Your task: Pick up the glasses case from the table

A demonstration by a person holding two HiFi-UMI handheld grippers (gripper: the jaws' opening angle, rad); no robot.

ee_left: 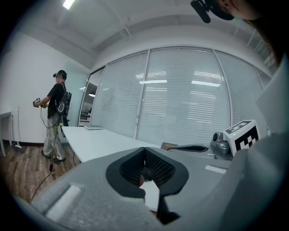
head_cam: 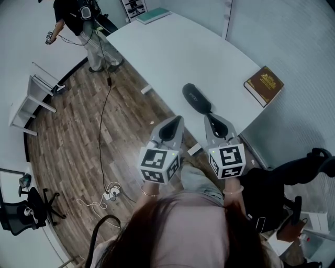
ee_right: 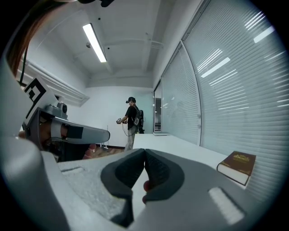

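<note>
Looked steeply down in the head view onto a white surface [head_cam: 178, 52] above a wood floor [head_cam: 73, 131]. Found the glasses case [head_cam: 196, 98], dark and oblong, lying on the surface close to its near edge. Held the left tool [head_cam: 177, 121] and the right tool [head_cam: 210, 118] side by side, tips near the case but apart from it, the case just beyond and between them. Noted a brown book [head_cam: 263, 85] at the right edge of the surface, well apart from the case. Noted also a greenish book [head_cam: 153, 15] at the far end and a person [head_cam: 78, 21] standing on the floor at far left.

In the left gripper view, saw the left tool closed, pads pressed together with nothing between. Saw beyond it the surface running far toward window blinds [ee_left: 180, 90], with the person at left.

In the right gripper view, saw the right tool likewise closed and empty. Saw the brown book lying at right on the surface, and the left tool alongside at left.
</note>
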